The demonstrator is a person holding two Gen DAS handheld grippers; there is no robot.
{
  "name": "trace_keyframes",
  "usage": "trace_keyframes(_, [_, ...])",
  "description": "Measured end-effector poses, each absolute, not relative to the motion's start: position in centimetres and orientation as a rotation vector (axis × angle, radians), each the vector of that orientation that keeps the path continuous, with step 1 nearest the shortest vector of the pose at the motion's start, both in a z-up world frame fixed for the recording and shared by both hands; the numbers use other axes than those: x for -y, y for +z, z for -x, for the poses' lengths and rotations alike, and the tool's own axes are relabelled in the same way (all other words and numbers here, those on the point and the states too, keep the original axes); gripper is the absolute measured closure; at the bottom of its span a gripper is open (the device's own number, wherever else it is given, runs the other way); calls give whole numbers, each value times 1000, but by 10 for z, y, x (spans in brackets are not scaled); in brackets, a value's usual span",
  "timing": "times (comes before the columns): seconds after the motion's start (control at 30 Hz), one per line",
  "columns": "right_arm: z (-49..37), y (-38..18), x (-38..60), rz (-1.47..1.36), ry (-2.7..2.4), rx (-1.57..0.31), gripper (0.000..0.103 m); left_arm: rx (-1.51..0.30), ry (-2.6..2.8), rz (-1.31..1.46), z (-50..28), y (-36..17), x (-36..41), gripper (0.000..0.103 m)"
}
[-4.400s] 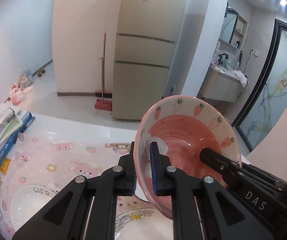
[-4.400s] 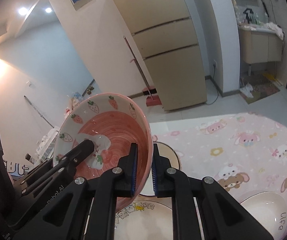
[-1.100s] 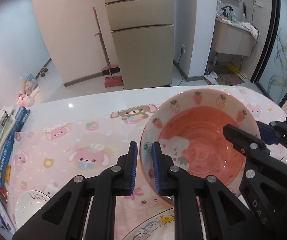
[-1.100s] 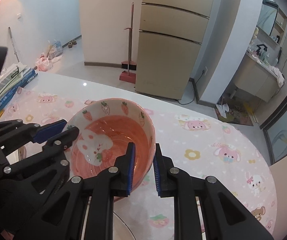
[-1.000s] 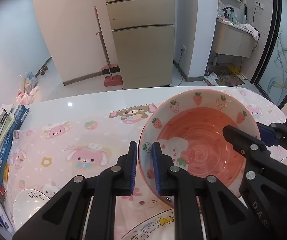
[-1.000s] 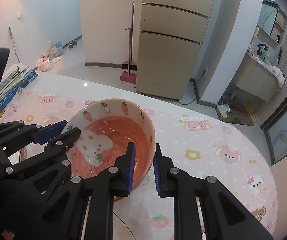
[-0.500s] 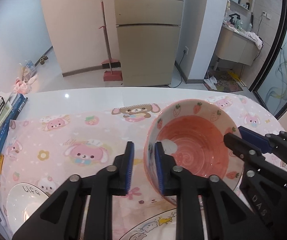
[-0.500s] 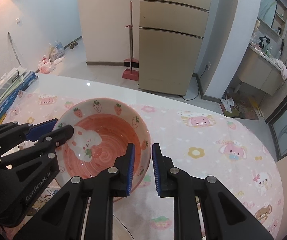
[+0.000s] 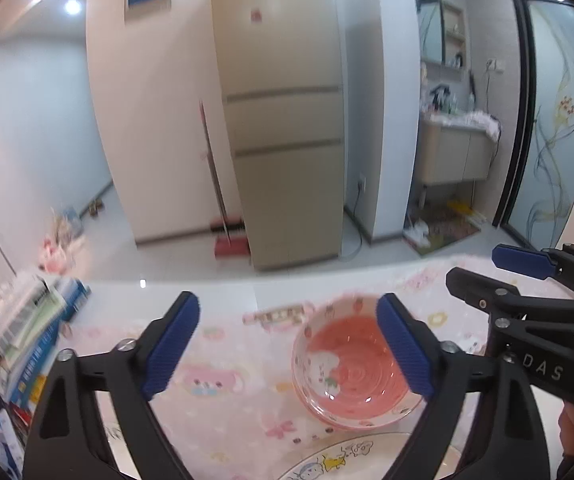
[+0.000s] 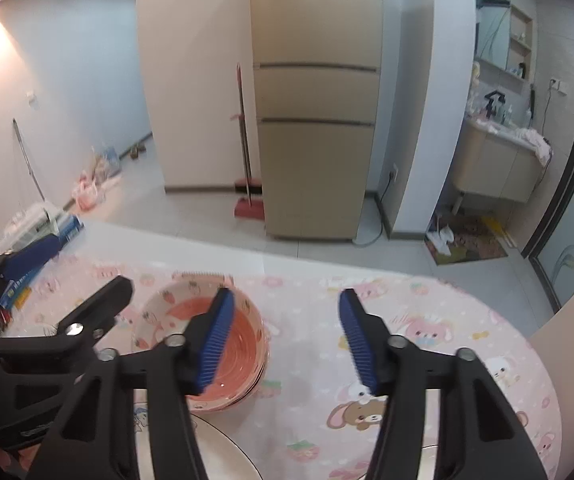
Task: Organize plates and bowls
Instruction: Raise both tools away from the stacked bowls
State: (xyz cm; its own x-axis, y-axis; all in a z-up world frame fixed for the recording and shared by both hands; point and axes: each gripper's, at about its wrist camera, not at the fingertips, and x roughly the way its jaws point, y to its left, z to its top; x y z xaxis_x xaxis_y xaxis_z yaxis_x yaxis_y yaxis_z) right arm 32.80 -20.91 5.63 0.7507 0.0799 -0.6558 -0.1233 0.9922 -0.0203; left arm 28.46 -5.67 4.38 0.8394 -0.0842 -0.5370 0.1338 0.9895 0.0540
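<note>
Pink strawberry bowl (image 9: 351, 376) set down on the pink cartoon tablecloth (image 9: 223, 384), nested on what looks like a second bowl of the same kind — a stacked rim showing along its lower edge. Released on both sides. Left tool (image 9: 287, 344) spread wide, jaws just opened, blue pads (image 9: 171, 344) standing clear above the cloth with the bowl below and to the right of the gap, no contact. Right tool (image 10: 283, 344) likewise just opened, about half spread, nothing between its pads; left pad overlapping the bowl's far side in the right wrist view, though lifted off it. Each tool visible at the edge of the other's view.

Just nearer than the bowls, rim of a white plate with cartoon figures (image 9: 351, 456) at the bottom of the frame, touching or almost touching the stack — cannot tell which. Stack of books and packets (image 9: 27, 332) at the left end of the white surface (image 9: 207, 292). Beyond the surface: beige refrigerator (image 9: 283, 128), red broom (image 9: 223, 216) leaning beside it, washbasin cabinet (image 9: 455, 152) to the right. Slight motion blur throughout.
</note>
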Motion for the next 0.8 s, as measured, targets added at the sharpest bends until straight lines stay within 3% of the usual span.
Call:
trace_keyframes(0.1, [-314, 73, 217, 64, 79, -639, 18, -476, -130, -75, -267, 65, 50, 1])
trace_keyframes(0.13, [-309, 79, 221, 56, 74, -617, 16, -450, -137, -65, -260, 72, 47, 1])
trace_keyframes(0.8, [-167, 178, 185, 14, 164, -329, 15, -201, -70, 27, -132, 161, -26, 1])
